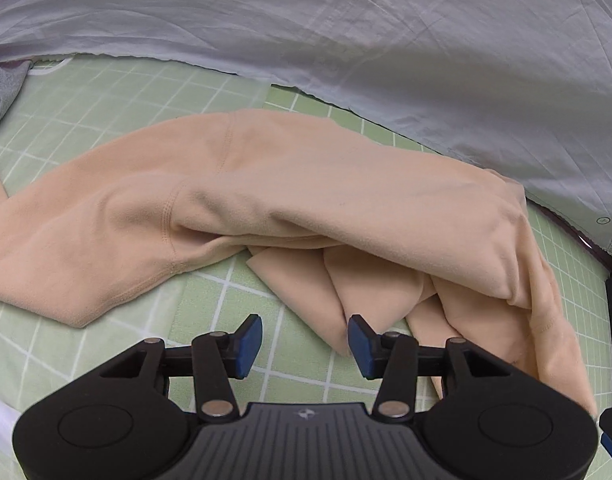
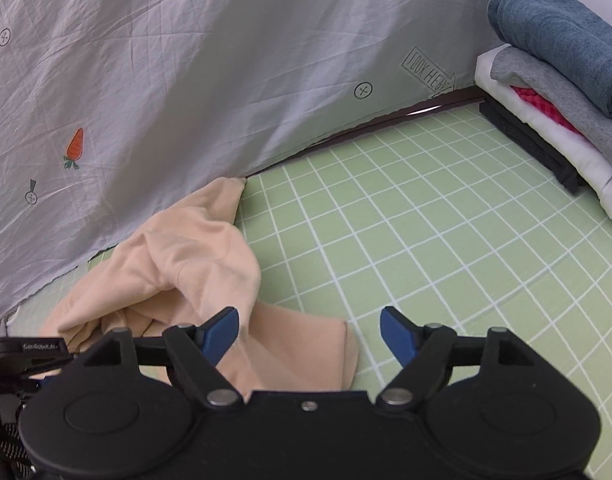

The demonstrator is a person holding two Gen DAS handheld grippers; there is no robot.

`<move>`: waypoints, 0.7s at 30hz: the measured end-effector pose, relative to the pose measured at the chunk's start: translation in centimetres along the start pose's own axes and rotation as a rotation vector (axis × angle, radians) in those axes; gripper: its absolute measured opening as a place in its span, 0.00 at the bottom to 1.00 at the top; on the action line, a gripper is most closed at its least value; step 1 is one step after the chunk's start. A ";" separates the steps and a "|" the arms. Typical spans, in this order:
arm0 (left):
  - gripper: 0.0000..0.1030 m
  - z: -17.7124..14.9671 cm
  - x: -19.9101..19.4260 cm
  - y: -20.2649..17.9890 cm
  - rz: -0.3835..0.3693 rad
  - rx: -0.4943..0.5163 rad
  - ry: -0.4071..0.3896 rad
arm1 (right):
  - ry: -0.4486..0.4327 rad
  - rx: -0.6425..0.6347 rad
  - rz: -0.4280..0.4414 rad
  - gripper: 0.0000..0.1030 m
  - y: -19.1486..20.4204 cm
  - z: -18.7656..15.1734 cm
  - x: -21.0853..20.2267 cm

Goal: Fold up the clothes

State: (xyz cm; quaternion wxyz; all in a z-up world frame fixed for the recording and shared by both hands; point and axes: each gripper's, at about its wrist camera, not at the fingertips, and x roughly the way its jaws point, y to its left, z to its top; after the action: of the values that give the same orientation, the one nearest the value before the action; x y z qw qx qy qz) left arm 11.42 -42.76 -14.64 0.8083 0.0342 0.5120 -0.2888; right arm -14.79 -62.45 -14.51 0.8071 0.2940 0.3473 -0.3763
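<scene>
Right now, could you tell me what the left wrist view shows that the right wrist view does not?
Only the left wrist view shows the peach garment's long sleeve spread out, and a grey cloth at the edge. Only the right wrist view shows the stack of folded clothes. Both show the peach garment, green grid mat, carrot-print sheet, and open fingers holding nothing.

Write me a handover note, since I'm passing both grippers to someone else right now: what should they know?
Left gripper: open, empty, just short of the peach garment.
Right gripper: open, empty, at the garment's other end.
Garment lies crumpled and unfolded on the green grid mat, against the white carrot-print sheet.
Done: a stack of folded clothes at the mat's far right.
Left: fold the peach garment.
</scene>
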 end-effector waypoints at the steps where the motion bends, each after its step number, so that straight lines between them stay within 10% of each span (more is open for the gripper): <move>1: 0.48 -0.1 0.1 -0.1 0.000 0.013 0.000 | 0.011 -0.003 0.007 0.78 0.2 -0.3 0.0; 12: 0.68 -1.3 0.0 -2.4 -0.059 0.232 0.014 | 0.120 -0.051 0.039 0.75 2.3 -2.6 0.5; 14: 0.68 -1.6 0.1 -3.0 -0.059 0.263 0.020 | 0.138 -0.066 0.027 0.38 2.3 -2.5 0.8; 17: 0.68 -1.6 1.7 -3.4 -0.002 0.264 0.042 | 0.143 -0.081 0.024 0.11 1.9 -2.1 0.9; 21: 0.60 -1.1 3.7 -3.6 0.085 0.279 0.045 | 0.026 -0.108 -0.025 0.07 0.1 0.9 -0.5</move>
State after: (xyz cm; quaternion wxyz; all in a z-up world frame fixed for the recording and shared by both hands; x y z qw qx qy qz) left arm 9.88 -46.93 -17.41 0.7956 0.1741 0.4828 -0.3220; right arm -14.61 -62.86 -13.54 0.8125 0.2505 0.3812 -0.3630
